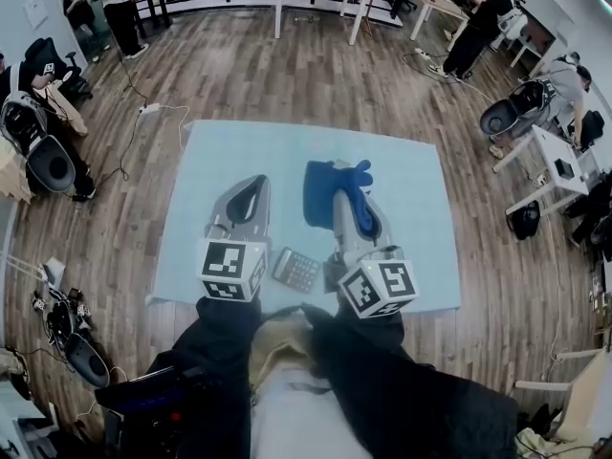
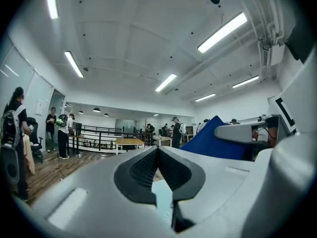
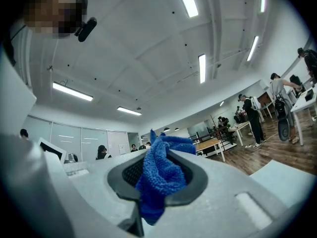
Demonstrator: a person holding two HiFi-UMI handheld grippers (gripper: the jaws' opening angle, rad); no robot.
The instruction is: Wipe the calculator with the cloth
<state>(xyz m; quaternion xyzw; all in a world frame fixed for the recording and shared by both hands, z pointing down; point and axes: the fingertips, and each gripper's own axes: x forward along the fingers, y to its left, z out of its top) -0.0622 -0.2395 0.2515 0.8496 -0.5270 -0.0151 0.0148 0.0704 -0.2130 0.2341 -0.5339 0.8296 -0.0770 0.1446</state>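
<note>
Above the mat [image 1: 229, 151], cloth [image 1: 323, 194] clamped in right tool [image 1: 340, 199] hides its tips; left tool [image 1: 252, 187] closed, empty.

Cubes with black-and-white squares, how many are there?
2. One black-and-white marker cube sits on the left tool, the other on the right tool, which grips a blue woven cloth. None seems hidden.

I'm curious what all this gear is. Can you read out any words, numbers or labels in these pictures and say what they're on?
No text can be read anywhere.
Calculator: key and screen markings are too small to read.
Left cube and right cube: black-and-white square patterns, not letters.
Sheet on the wall: blurred.
Cloth: no label shows.
</note>
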